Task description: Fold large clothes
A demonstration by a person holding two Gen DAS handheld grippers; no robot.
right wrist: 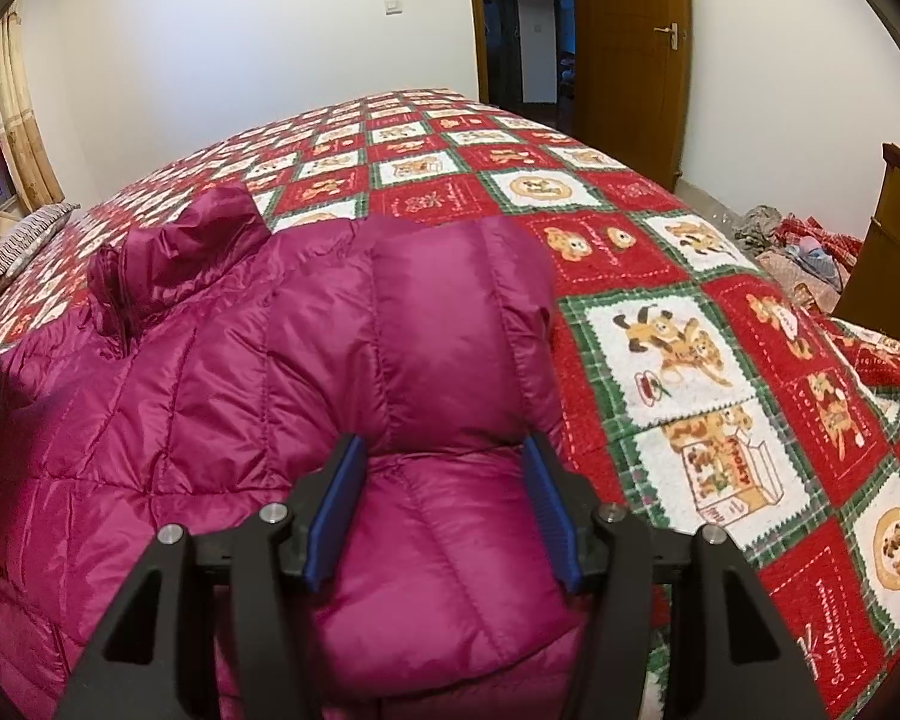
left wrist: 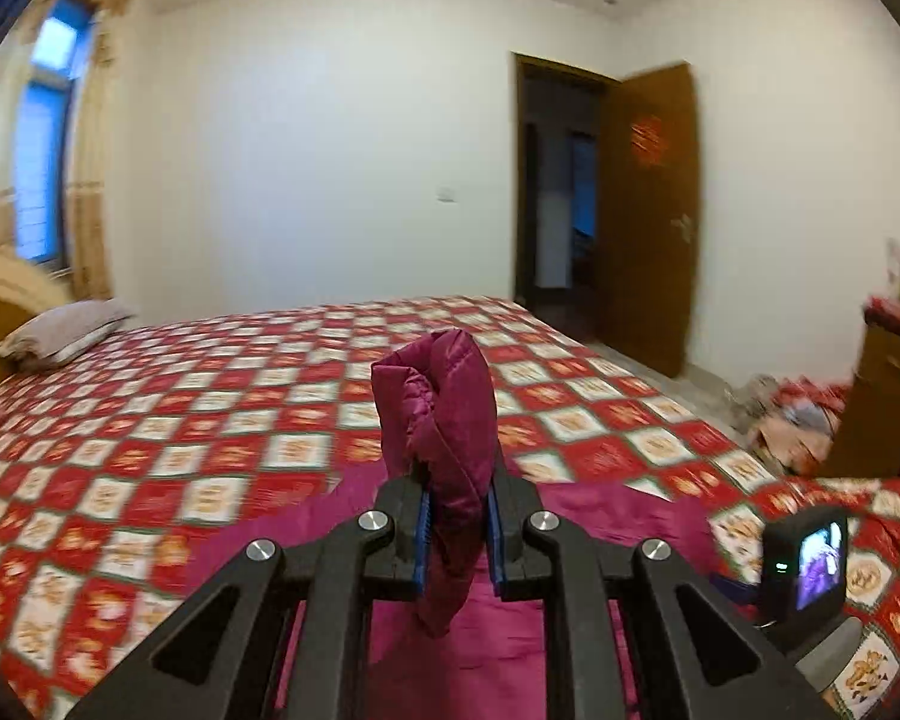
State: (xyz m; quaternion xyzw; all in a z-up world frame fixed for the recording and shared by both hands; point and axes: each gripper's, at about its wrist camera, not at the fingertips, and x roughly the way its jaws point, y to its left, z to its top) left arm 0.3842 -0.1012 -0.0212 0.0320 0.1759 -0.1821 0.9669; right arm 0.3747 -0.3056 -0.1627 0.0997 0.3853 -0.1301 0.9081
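A magenta quilted puffer jacket (right wrist: 222, 372) lies spread on the bed, with a sleeve folded over its body and the collar bunched at the far left. My left gripper (left wrist: 457, 516) is shut on a bunched fold of the jacket (left wrist: 444, 414) and holds it raised above the bed; more of the jacket lies below it. My right gripper (right wrist: 444, 498) is open, its blue pads on either side of the folded sleeve (right wrist: 450, 336), low over the jacket. The right gripper's camera body (left wrist: 807, 564) shows in the left wrist view at lower right.
The bed carries a red, white and green patchwork cover (right wrist: 690, 372). A pillow (left wrist: 60, 330) lies at the head end on the left. A wooden door (left wrist: 648, 210) stands open beyond the bed. Clothes (right wrist: 798, 252) are piled on the floor beside a wooden cabinet (right wrist: 888, 240).
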